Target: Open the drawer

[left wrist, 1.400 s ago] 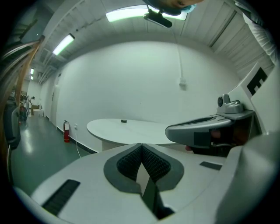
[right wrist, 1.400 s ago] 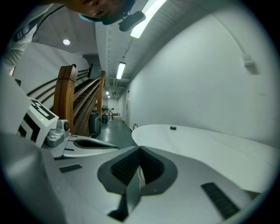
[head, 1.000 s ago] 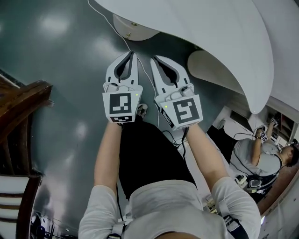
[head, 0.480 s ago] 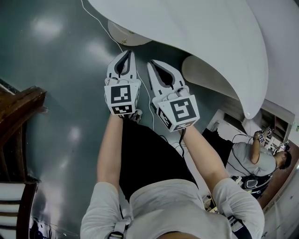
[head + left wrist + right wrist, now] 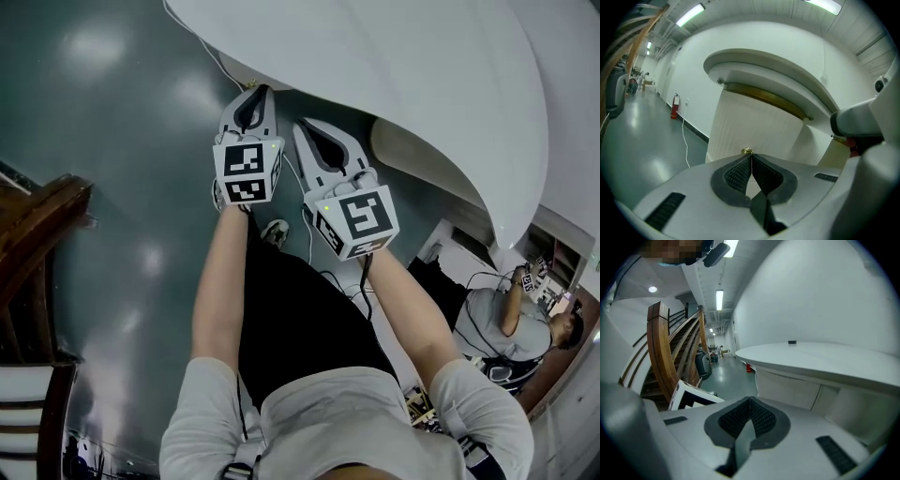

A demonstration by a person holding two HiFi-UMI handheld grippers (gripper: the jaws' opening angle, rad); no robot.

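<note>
A white curved counter (image 5: 394,84) spans the top of the head view. Beneath it, in the left gripper view, stands a cream ribbed drawer front (image 5: 754,124) with a small brass knob (image 5: 747,150). My left gripper (image 5: 751,156) is shut with nothing between its pads, its tips just below the knob and apart from it. From the head view the left gripper (image 5: 253,97) reaches the counter's edge. My right gripper (image 5: 303,127) is beside it, a little further back, shut and empty. In its own view the right gripper (image 5: 750,400) points along the counter (image 5: 820,359).
A wooden stair rail (image 5: 42,220) rises at the left, and again in the right gripper view as the stair rail (image 5: 661,348). A white cable (image 5: 208,49) trails over the glossy floor. Another person (image 5: 520,323) sits at the right. A red fire extinguisher (image 5: 674,106) stands by the wall.
Both grippers have moved forward toward the counter, the left one further, so its tips now cover the knob in the head view. Both stay shut.
</note>
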